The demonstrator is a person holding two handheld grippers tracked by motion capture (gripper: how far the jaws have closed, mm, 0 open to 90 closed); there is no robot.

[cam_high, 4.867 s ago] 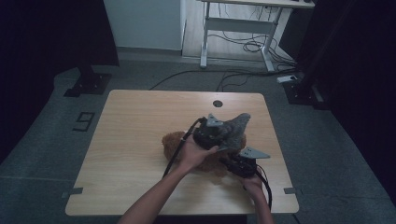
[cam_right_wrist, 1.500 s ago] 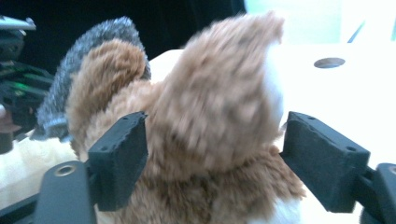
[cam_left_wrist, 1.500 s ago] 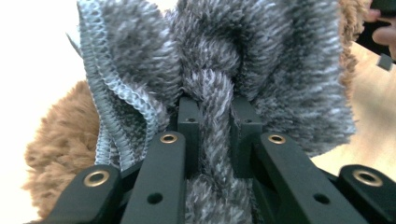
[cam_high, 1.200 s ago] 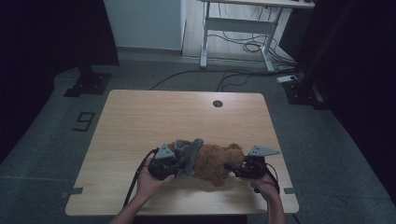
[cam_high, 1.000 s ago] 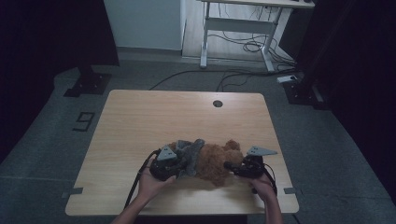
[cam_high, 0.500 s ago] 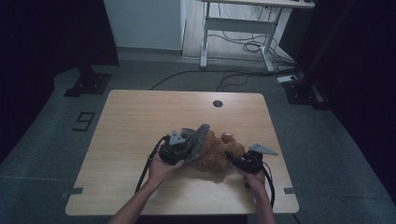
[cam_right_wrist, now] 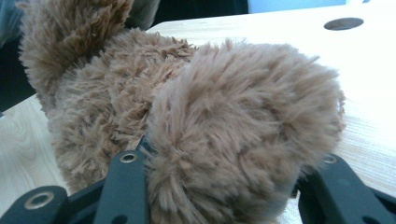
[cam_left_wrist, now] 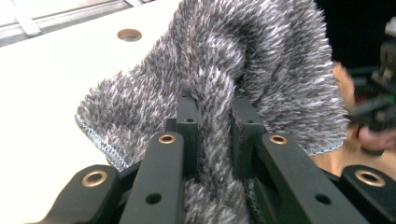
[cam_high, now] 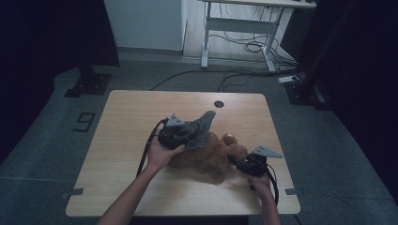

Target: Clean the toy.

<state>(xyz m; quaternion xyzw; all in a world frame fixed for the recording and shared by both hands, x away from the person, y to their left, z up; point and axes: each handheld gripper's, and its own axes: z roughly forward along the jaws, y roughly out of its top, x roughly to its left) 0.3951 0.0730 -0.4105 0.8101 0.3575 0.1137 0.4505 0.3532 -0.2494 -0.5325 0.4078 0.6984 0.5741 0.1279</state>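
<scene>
Pinching grey cloth (cam_left_wrist: 210, 84), left tool (cam_left_wrist: 212, 123) hovers beside plush toy (cam_high: 206, 157).

- High view: dim overall; room edges fall to near black, the table (cam_high: 141, 117) is the brightest area, lit from above, with soft, weak shadows
- Left gripper view: table surface overexposed to near white; grey cloth (cam_left_wrist: 243, 70) sharp, background at right dark and blurred
- Right gripper view: brown plush toy (cam_right_wrist: 224, 126) fills the near field, slightly soft; the tabletop glares pale behind it
</scene>
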